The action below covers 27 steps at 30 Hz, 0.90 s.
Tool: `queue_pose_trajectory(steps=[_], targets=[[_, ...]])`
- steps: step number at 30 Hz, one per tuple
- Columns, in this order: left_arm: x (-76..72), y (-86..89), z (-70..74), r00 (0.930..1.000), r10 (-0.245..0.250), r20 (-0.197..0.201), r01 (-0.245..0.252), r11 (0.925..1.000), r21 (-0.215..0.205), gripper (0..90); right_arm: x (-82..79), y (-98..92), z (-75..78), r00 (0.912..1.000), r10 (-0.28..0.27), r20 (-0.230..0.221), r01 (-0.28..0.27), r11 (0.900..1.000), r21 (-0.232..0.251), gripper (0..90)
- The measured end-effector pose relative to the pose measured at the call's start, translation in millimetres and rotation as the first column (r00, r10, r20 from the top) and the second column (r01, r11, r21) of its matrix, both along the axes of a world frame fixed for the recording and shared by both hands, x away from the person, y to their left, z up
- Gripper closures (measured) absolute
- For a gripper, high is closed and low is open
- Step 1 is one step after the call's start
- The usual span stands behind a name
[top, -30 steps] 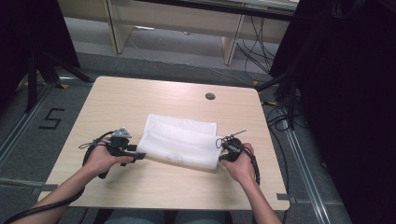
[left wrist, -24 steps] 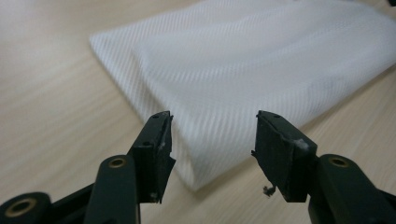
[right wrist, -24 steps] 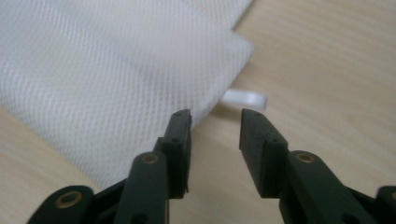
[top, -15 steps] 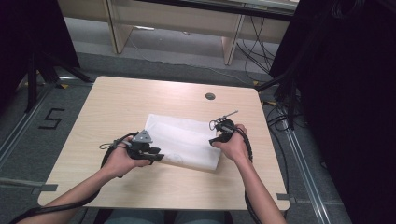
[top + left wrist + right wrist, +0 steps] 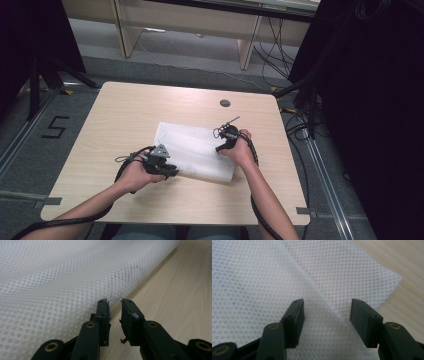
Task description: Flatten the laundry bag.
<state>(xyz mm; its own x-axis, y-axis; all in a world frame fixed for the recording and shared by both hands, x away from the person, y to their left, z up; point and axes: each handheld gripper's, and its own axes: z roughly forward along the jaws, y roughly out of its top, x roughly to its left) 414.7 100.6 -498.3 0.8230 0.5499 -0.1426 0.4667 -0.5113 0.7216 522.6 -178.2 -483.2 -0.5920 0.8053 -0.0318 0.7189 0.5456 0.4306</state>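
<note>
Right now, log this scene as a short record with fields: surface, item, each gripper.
surface: light wooden table
item: white mesh cloth, folded, lying flat near the table's middle
left gripper: jaws a narrow gap apart, at the cloth's near edge, gripping nothing
right gripper: jaws wide open over a folded layer of the cloth

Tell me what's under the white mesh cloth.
The white mesh cloth lies flat on the wooden table. It is folded, so a second mesh layer shows beneath; anything else under it is covered.
</note>
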Motion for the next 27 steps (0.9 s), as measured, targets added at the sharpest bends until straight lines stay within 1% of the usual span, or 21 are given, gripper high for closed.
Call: queue_pose_trajectory(steps=[1,2,3,4,6,7,8,9,10,11,13,15,16,19,21,22,23,24,25,26,27], targets=[[0.5,0.4,-0.1,1.0,-0.004,0.003,0.004,0.9999,0.01,74.8,1.7,-0.8,-0.2,0.9994,0.03,0.016,-0.03,1.0,0.001,53.4],[-0.3,0.1,-0.3,1.0,0.001,-0.01,-0.001,0.9999,0.011,74.8,1.7,-0.8,-0.2,0.9994,0.03,0.016,-0.03,1.0,0.001,53.4],[0.4,0.2,-0.7,0.9999,-0.015,-0.008,0.015,0.9997,0.02,74.8,1.3,0.2,0.3,0.9994,0.033,0.009,-0.033,0.999,-0.001,56.8],[-0.7,-1.9,-2.2,1.0,-0.001,-0.009,0.001,1.0,0.0,74.5,1.6,0.9,0.7,0.9983,0.058,0.011,-0.058,0.998,-0.005,60.3],[-1.1,-2.1,-3.5,0.9998,-0.012,-0.017,0.012,0.9998,0.018,74.0,0.8,3.7,1.5,0.9976,0.069,-0.004,-0.069,0.998,-0.009,68.7],[-2.4,-4.1,-5.1,0.9998,0.0,-0.022,0.0,0.9999,0.01,73.7,0.5,6.1,1.9,0.994,0.11,-0.006,-0.11,0.994,-0.016,76.3],[-2.1,-4.4,-5.3,0.9997,-0.016,-0.019,0.016,0.9998,0.012,73.4,0.0,7.7,2.3,0.9917,0.128,-0.012,-0.128,0.991,-0.024,79.1],[-2.1,-4.4,-5.3,0.9997,-0.016,-0.019,0.016,0.9998,0.012,73.2,0.0,7.7,2.3,0.9917,0.128,-0.012,-0.128,0.991,-0.024,79.1],[-2.4,-5.0,-6.4,0.9996,-0.017,-0.021,0.017,0.9996,0.022,73.0,-0.7,10.5,2.3,0.9888,0.149,-0.012,-0.149,0.988,-0.035,85.4],[-3.4,-5.9,-7.1,0.9994,-0.012,-0.032,0.013,0.9998,0.014,72.8,-1.3,11.6,2.7,0.9888,0.148,-0.021,-0.149,0.988,-0.038,86.7],[-2.8,-5.9,-7.2,0.9994,-0.026,-0.023,0.026,0.9994,0.021,72.6,-1.3,13.2,3.1,0.9882,0.152,-0.02,-0.153,0.987,-0.051,88.6],[-3.8,-6.7,-7.2,0.9994,-0.021,-0.027,0.021,0.9996,0.017,72.5,-1.5,13.9,3.4,0.9884,0.15,-0.023,-0.151,0.987,-0.053,89.0],[-4.6,-7.5,-7.4,0.9993,-0.01,-0.037,0.01,0.9999,0.005,72.5,-1.8,14.4,3.9,0.9885,0.15,-0.024,-0.151,0.987,-0.055,89.3],[-3.8,-7.3,-6.1,0.9993,-0.026,-0.026,0.026,0.9996,0.014,72.5,-3.7,14.8,6.8,0.9885,0.15,-0.019,-0.151,0.987,-0.053,89.6],[-4.2,-7.9,-6.0,0.9993,-0.025,-0.027,0.025,0.9996,0.012,72.5,-5.7,15.4,12.0,0.9883,0.152,-0.007,-0.152,0.987,-0.049,89.7],[-3.5,-7.6,-5.6,0.9988,-0.043,-0.024,0.044,0.9988,0.021,72.5,-6.4,15.9,14.2,0.9878,0.156,0.004,-0.155,0.987,-0.047,89.7],[-4.7,-9.0,-6.6,0.9992,-0.02,-0.034,0.02,0.9998,0.009,72.5,-8.8,16.9,20.4,0.9876,0.156,0.011,-0.156,0.987,-0.046,89.7],[-4.9,-10.5,-6.3,0.9992,-0.028,-0.03,0.028,0.9996,0.0,72.5,-9.9,17.5,23.5,0.9872,0.159,0.019,-0.158,0.986,-0.046,89.7],[-5.1,-11.1,-6.5,0.9991,-0.028,-0.032,0.028,0.9996,-0.003,72.5,-13.5,19.3,31.9,0.985,0.169,0.037,-0.167,0.985,-0.042,89.6],[-5.5,-12.0,-6.9,0.999,-0.022,-0.038,0.022,0.9997,-0.002,72.5,-13.5,19.3,31.9,0.985,0.169,0.037,-0.167,0.985,-0.042,89.6],[-5.5,-13.5,-6.9,0.9991,-0.032,-0.029,0.032,0.9995,-0.003,72.5,-15.6,20.3,35.2,0.986,0.164,0.031,-0.163,0.986,-0.037,89.6]])
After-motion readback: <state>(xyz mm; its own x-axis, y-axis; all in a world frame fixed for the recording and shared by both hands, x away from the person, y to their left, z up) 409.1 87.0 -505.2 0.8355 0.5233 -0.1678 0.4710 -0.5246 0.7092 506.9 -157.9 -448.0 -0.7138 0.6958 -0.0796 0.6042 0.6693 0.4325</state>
